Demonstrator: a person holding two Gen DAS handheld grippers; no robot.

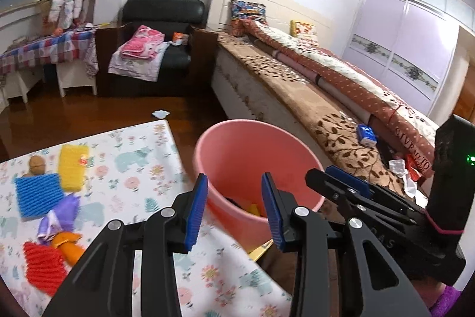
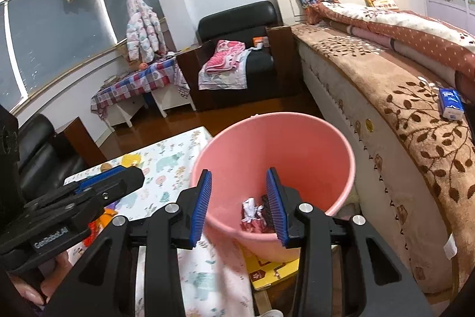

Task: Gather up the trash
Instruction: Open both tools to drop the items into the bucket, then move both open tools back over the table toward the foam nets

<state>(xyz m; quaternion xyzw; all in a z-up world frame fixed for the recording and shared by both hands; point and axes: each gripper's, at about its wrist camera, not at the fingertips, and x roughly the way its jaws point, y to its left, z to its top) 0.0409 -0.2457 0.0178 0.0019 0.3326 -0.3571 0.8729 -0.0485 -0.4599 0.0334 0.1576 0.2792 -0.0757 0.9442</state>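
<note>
A pink bucket [image 1: 237,150] stands at the edge of a floral play mat [image 1: 133,168], beside the bed. My left gripper [image 1: 234,210] hovers over the bucket's near rim, open, with nothing between its blue pads. The right gripper [image 1: 335,178] shows side-on to its right. In the right wrist view my right gripper [image 2: 240,207] is also open above the bucket [image 2: 273,144], with the left gripper [image 2: 118,174] at its left. A crumpled white-pink wrapper [image 2: 252,213] and a dark item [image 2: 265,208] lie in the bucket. A yellow piece [image 1: 254,209] shows there too.
On the mat lie a blue ridged pad [image 1: 38,193], a yellow pad [image 1: 72,165], a red pad [image 1: 44,266], a purple wrapper [image 1: 59,216], an orange thing [image 1: 66,242] and a brown lump [image 1: 37,165]. A white scrap [image 1: 160,113] is on the floor. A blue tissue pack [image 1: 366,135] rests on the bed.
</note>
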